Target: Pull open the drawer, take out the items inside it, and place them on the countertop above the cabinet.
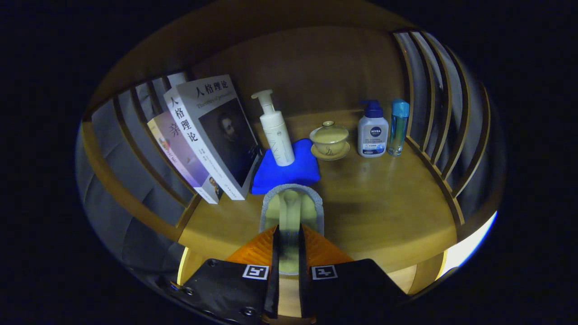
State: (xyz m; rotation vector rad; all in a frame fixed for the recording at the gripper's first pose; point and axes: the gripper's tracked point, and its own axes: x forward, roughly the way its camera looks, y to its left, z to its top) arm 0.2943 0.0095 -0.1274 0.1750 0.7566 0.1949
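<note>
gripper view: claw (289, 234) clamped on sponge (292, 207), blue cloth (284, 174) just ahead

The tool (289, 234) has a dark screwed body bearing two square black-and-white markers.

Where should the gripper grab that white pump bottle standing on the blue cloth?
Around the straight middle of the pump bottle, coming from the front. It stands upright on the blue cloth; the pump head is thin. The gripper is now shut on a sponge.

Books (212, 135) left, pump bottle (275, 131) on cloth (284, 171), lidded cup (329, 139) beside, two bottles (373, 131) right
</note>
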